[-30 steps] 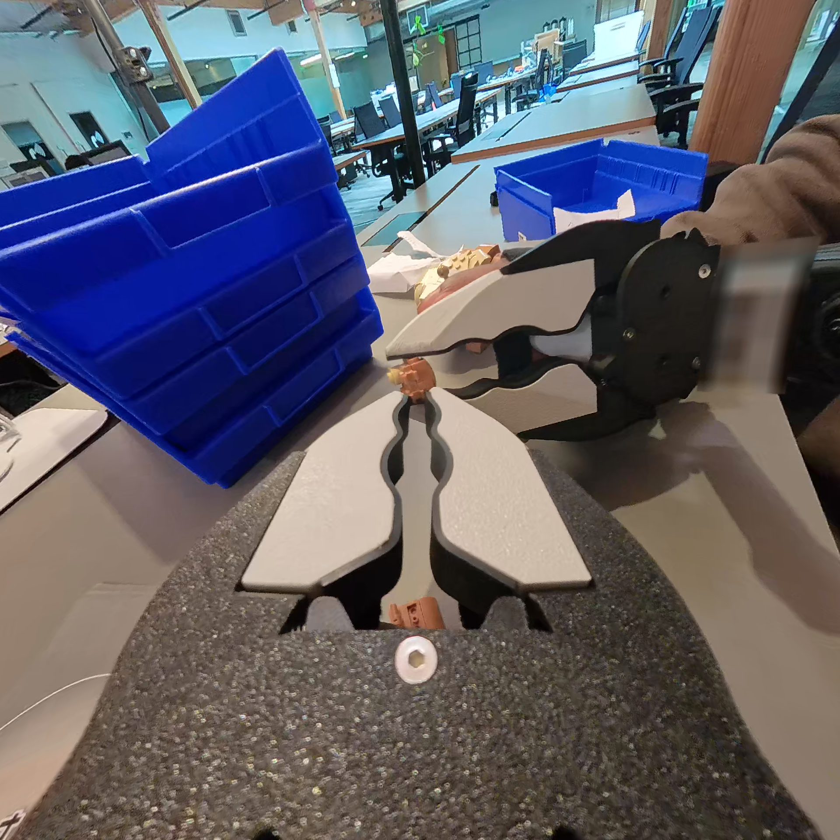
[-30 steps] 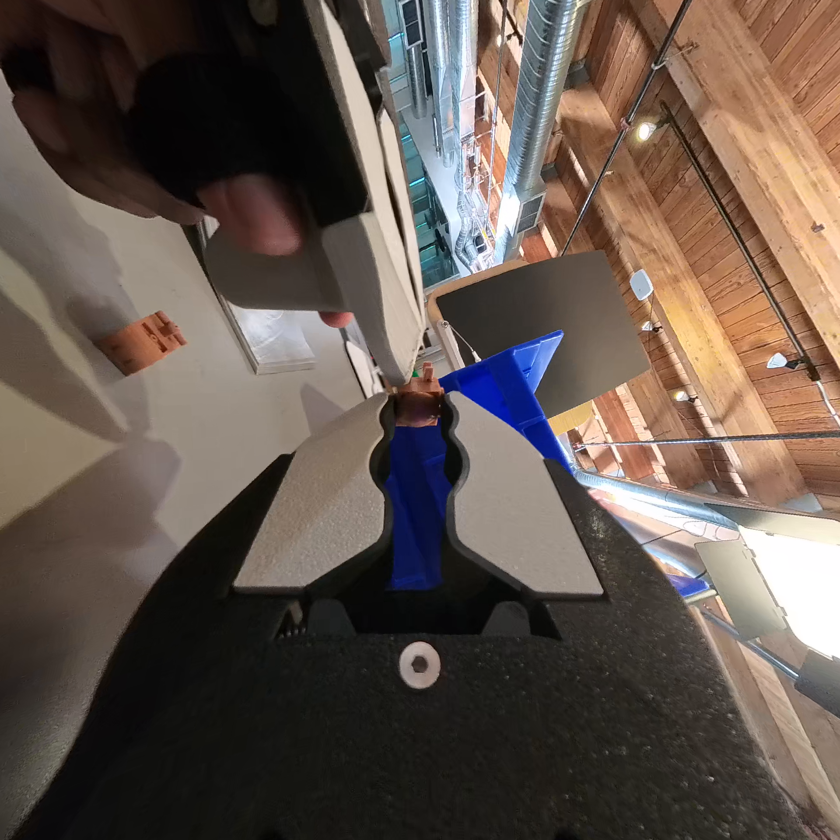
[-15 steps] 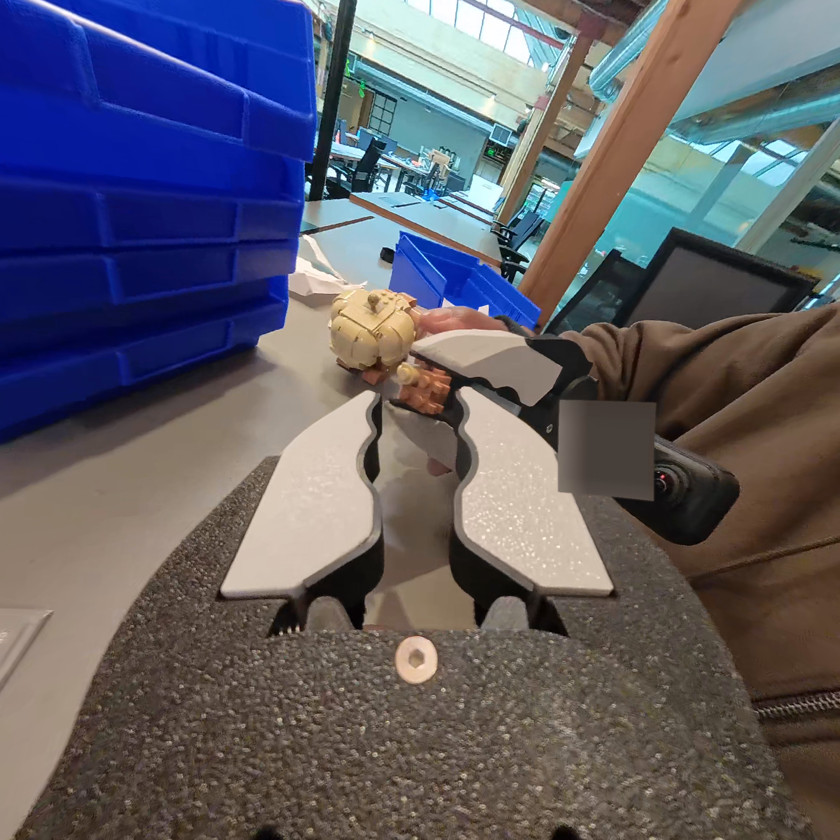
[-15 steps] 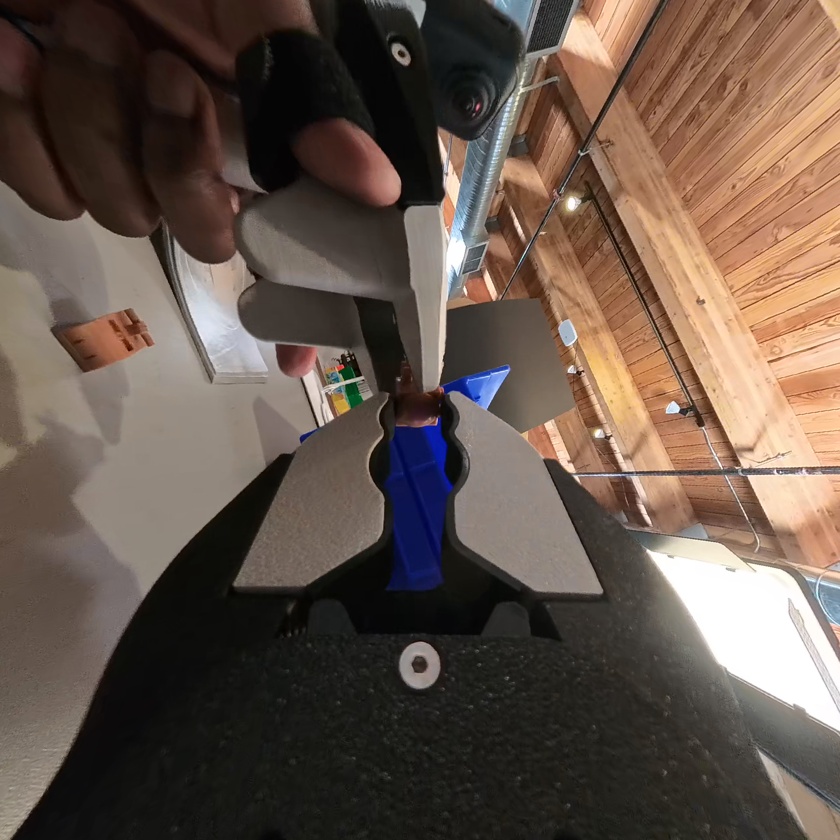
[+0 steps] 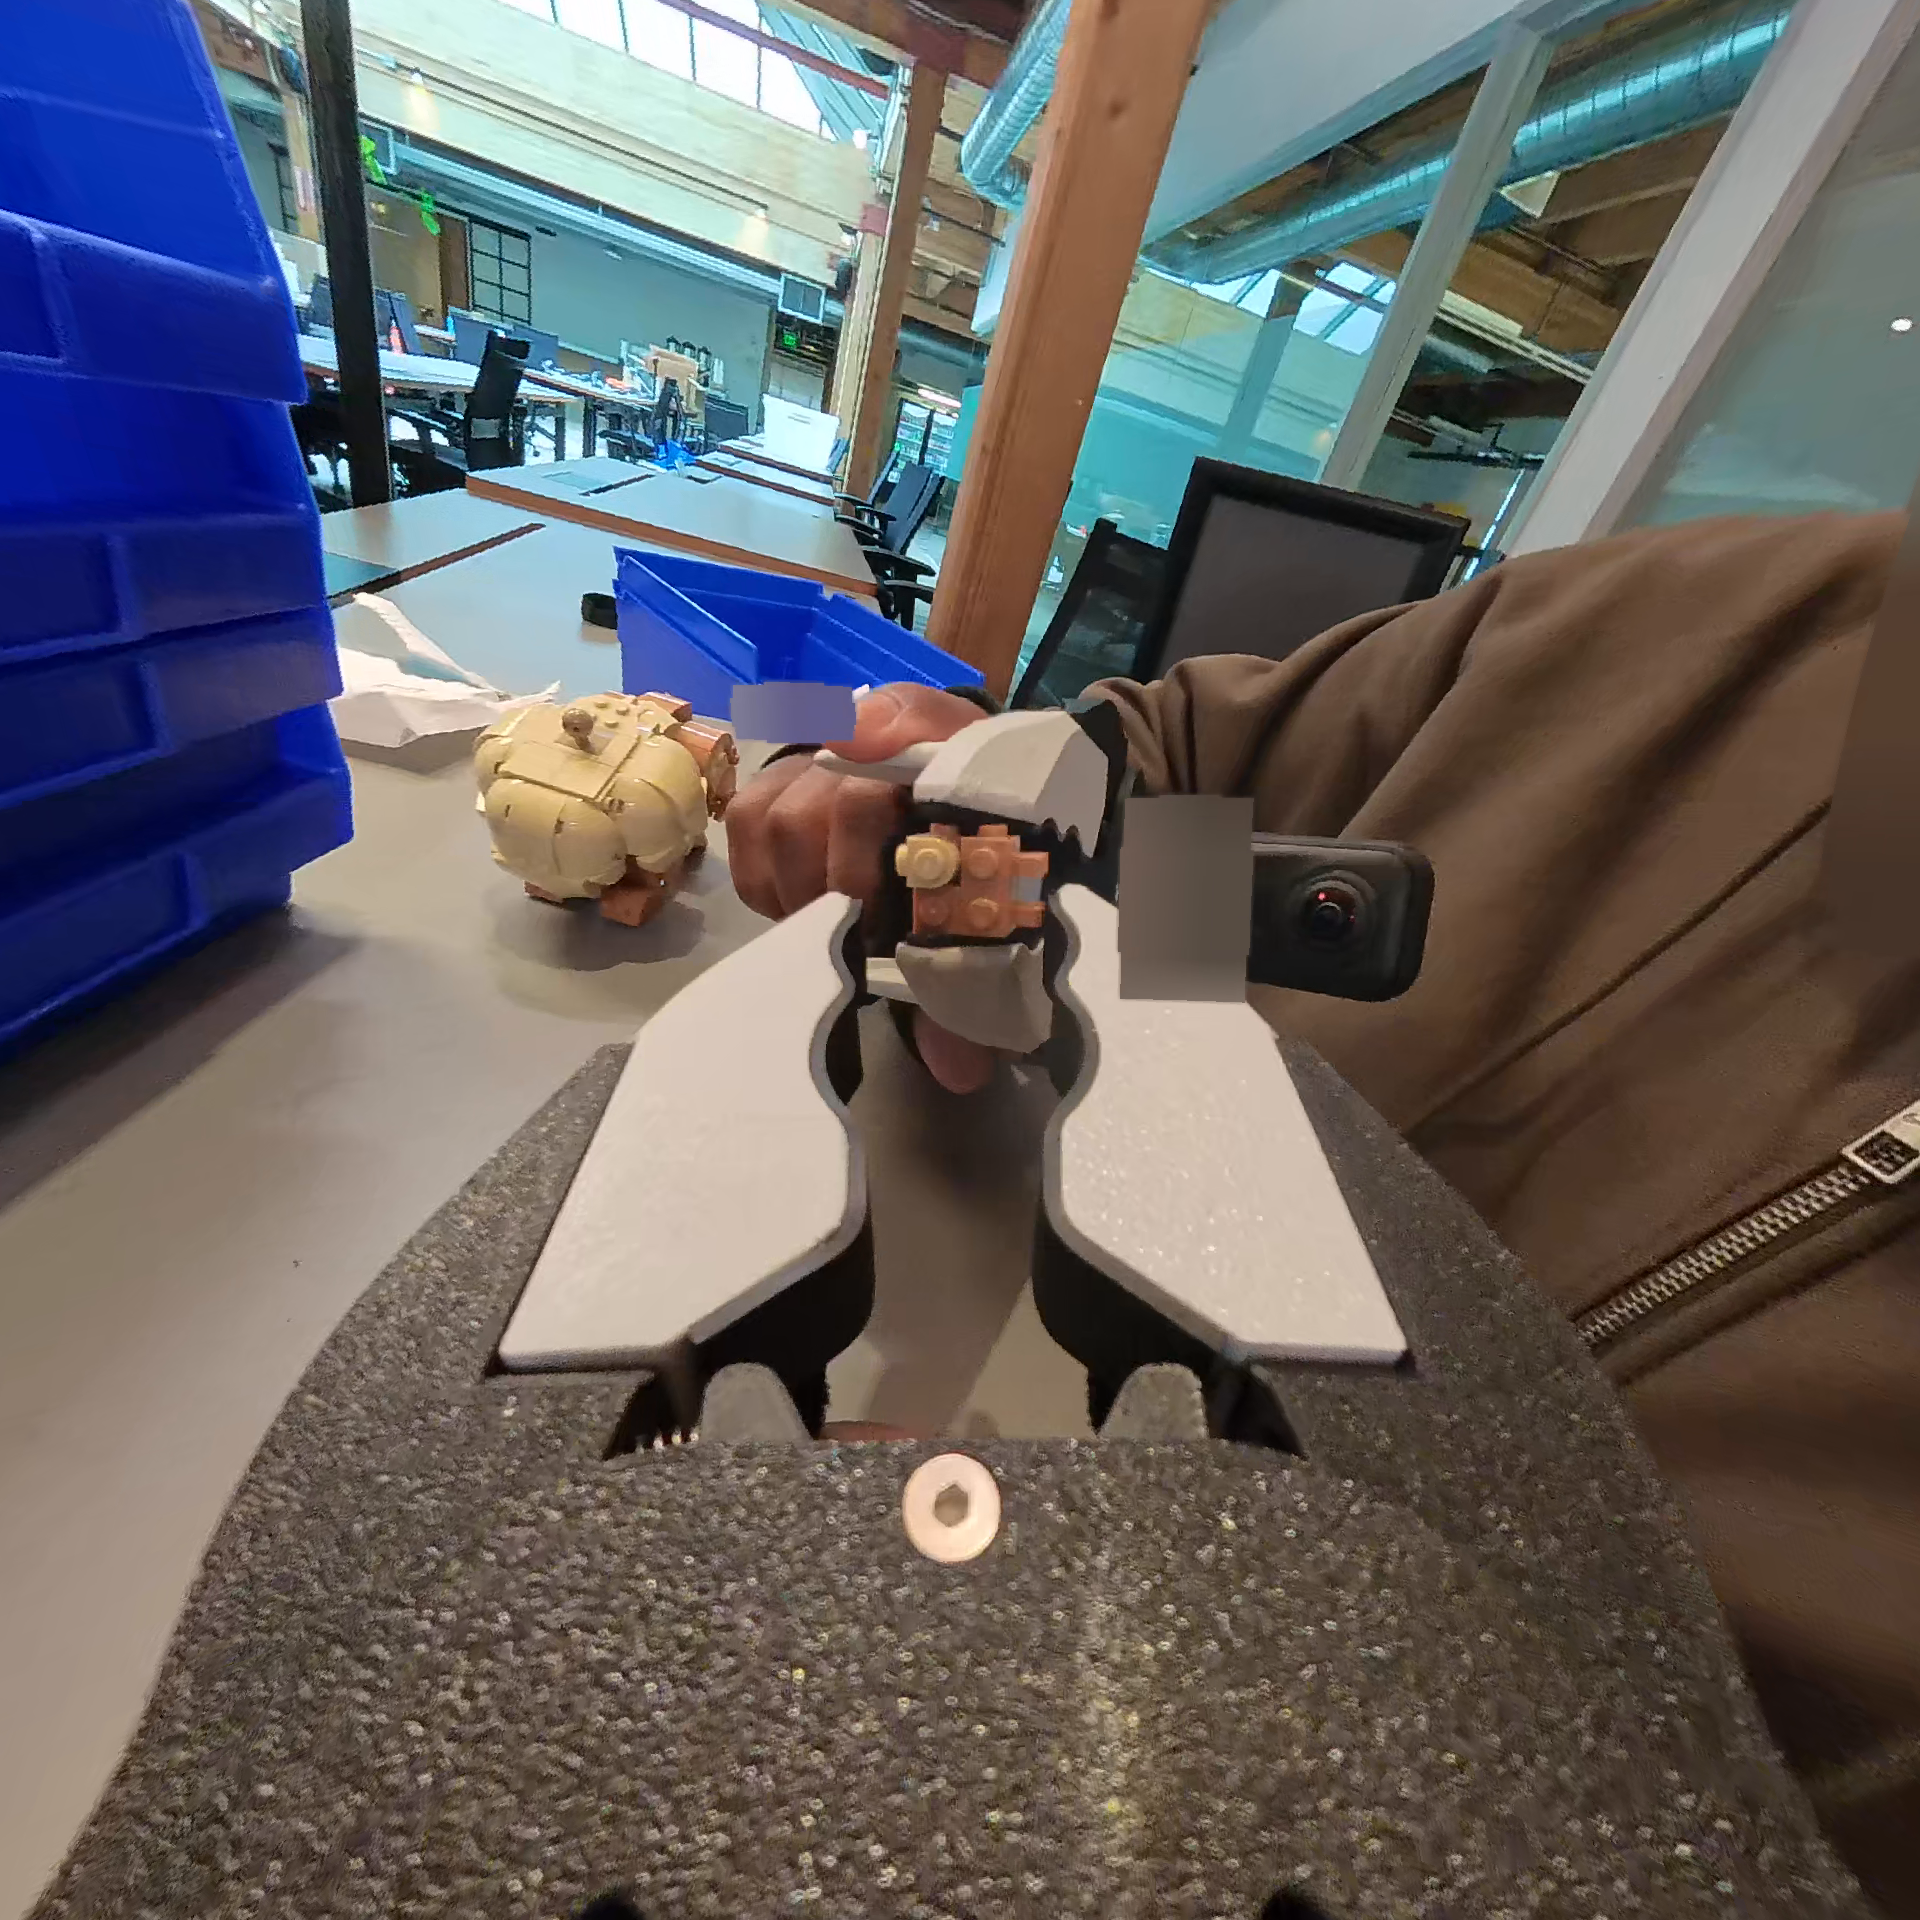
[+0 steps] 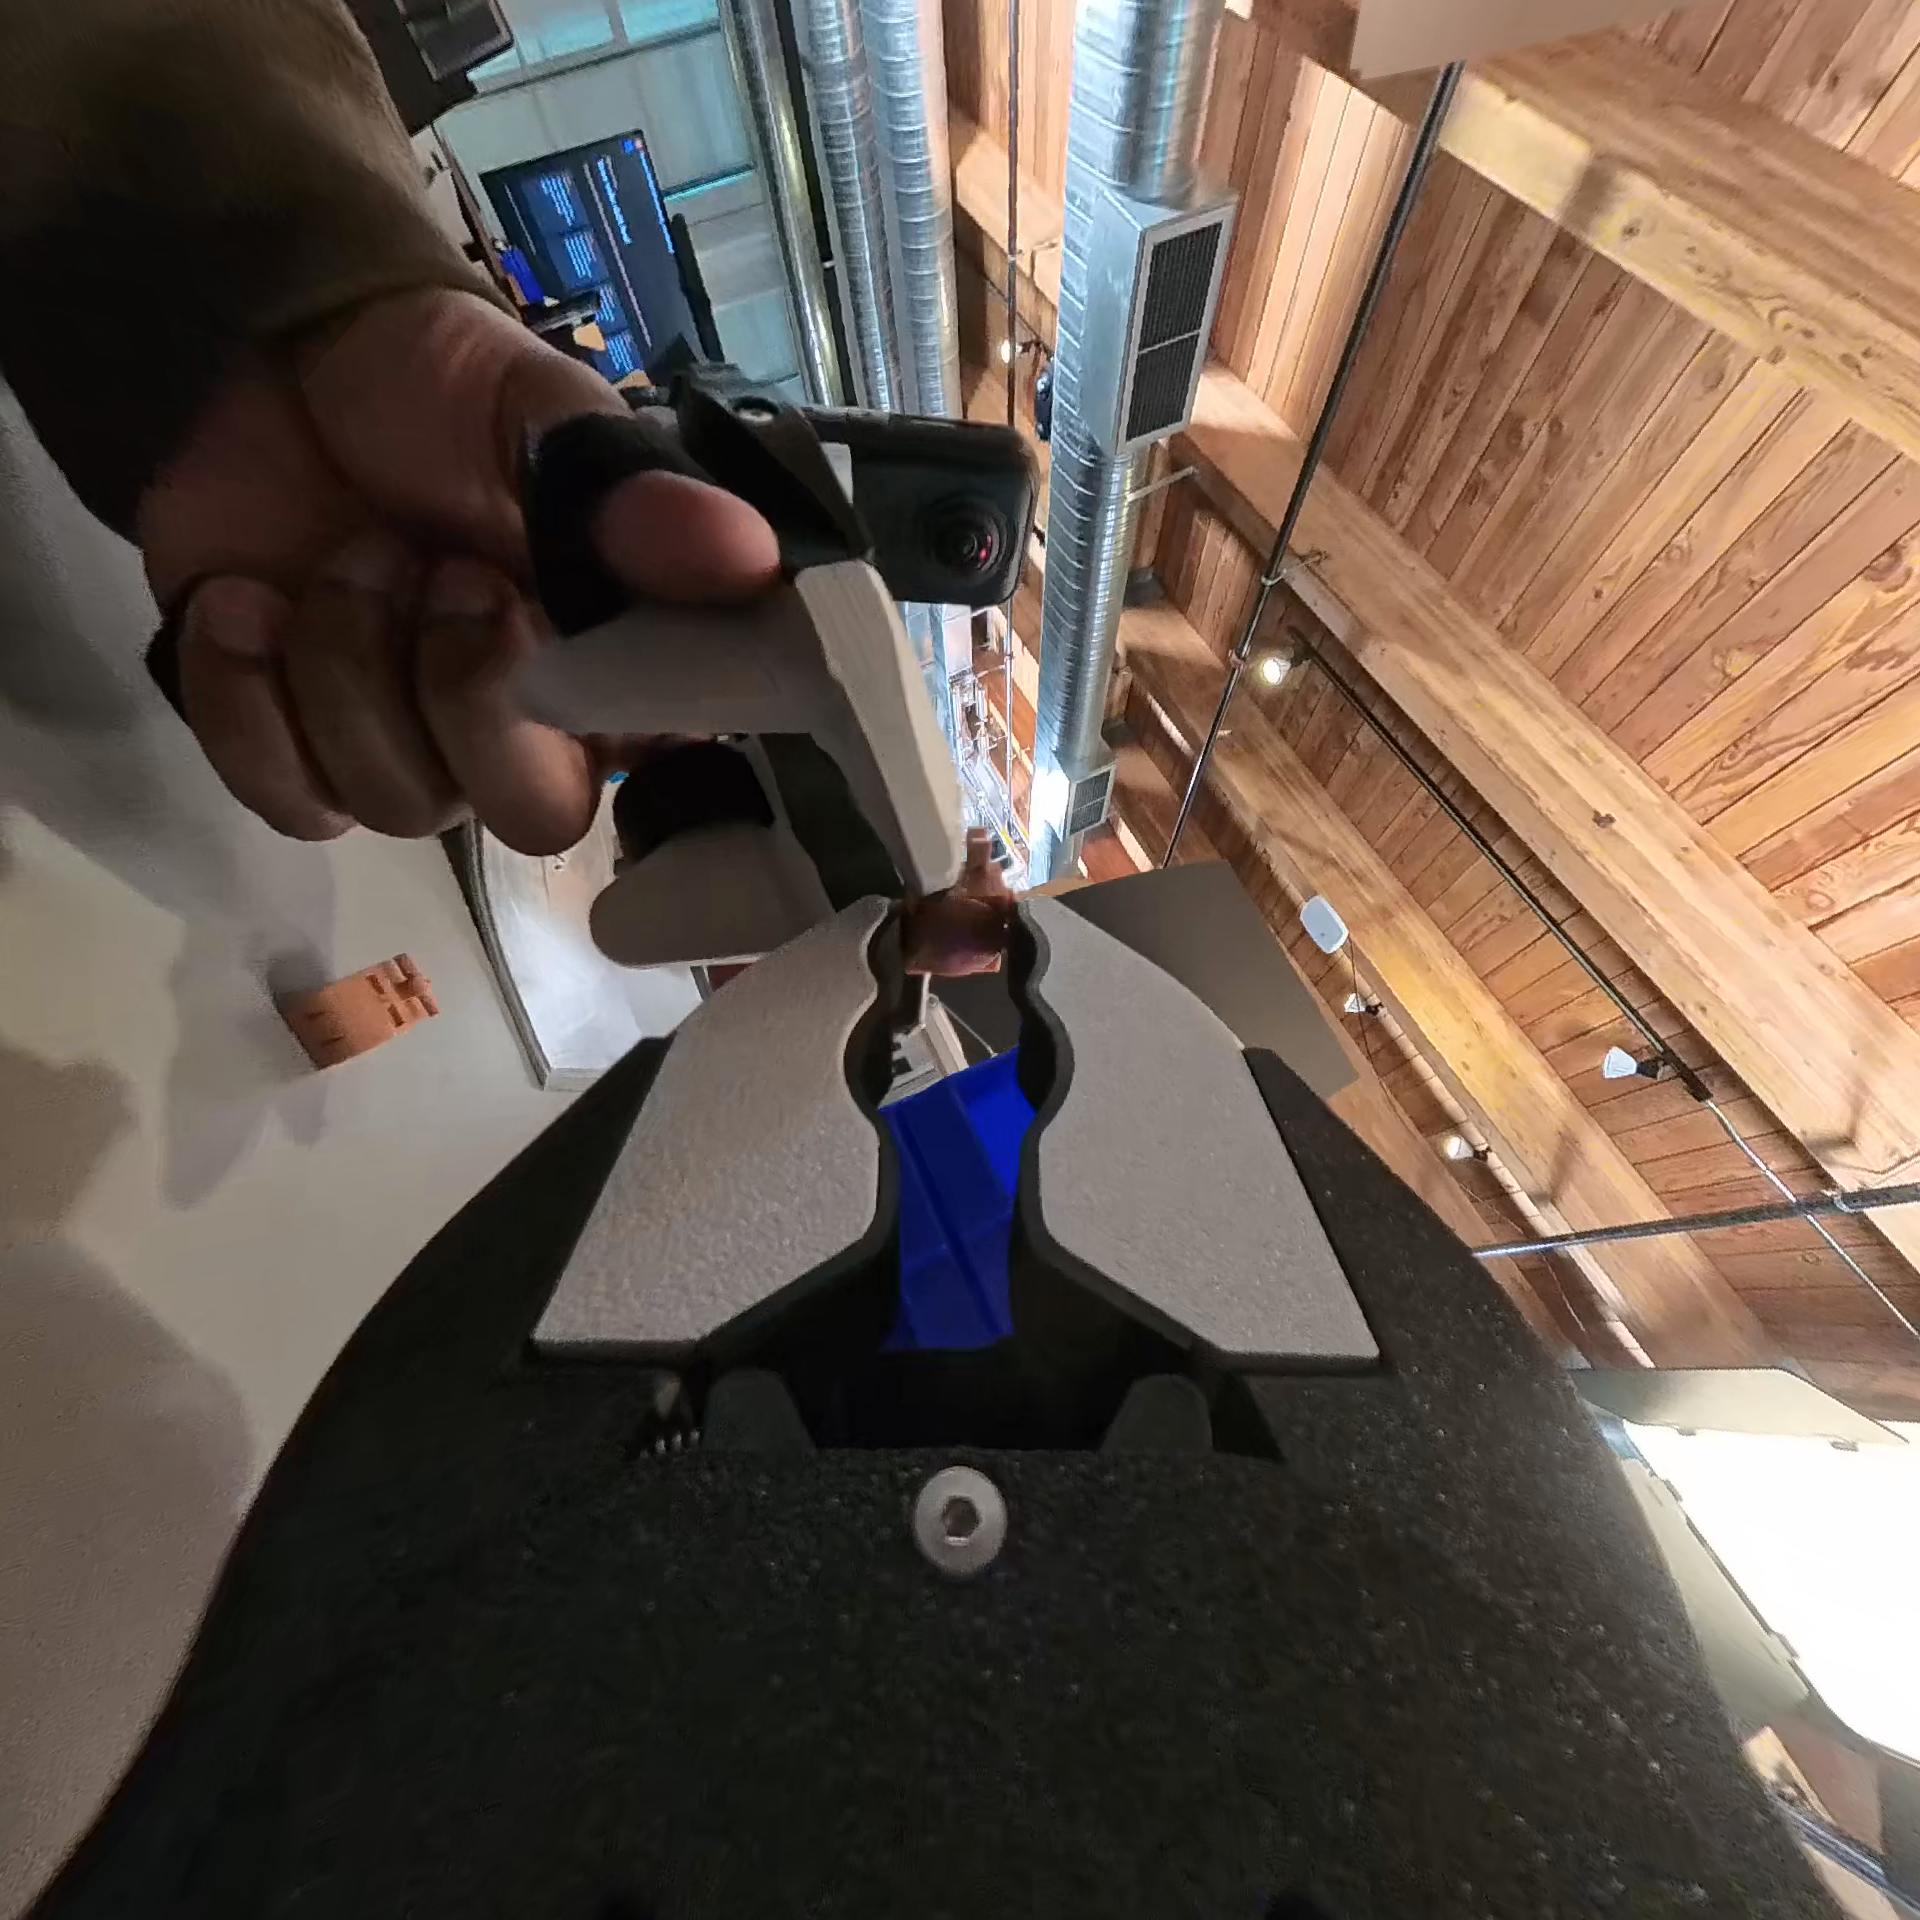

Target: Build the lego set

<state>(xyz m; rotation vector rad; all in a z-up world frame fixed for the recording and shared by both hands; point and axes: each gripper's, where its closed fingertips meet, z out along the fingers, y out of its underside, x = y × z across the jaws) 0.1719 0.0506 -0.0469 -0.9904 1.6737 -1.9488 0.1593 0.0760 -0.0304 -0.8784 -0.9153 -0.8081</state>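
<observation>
Pinched between your right gripper [image 5: 977, 862]'s two fingers, the small brown lego assembly [image 5: 971, 878] with its tan round stud sits raised above the table [image 5: 312, 1091], studs facing the left camera. Your left gripper [image 5: 951, 935] is just in front of it, fingers spread with a clear gap — from the right wrist view one left fingertip [image 6: 930, 842] looks to be touching the piece, though contact is hard to confirm. Behind and to the left, the tan rounded lego model [image 5: 587, 800] rests on the table, well apart from the held piece. A loose orange-brown brick [image 6: 358, 1008] lies flat elsewhere on the table. Farther out — stacked blue bins [image 5: 145, 582] along the left edge, an open blue bin [image 5: 769, 644] toward the far edge, white paper [image 5: 416, 696] between them.
</observation>
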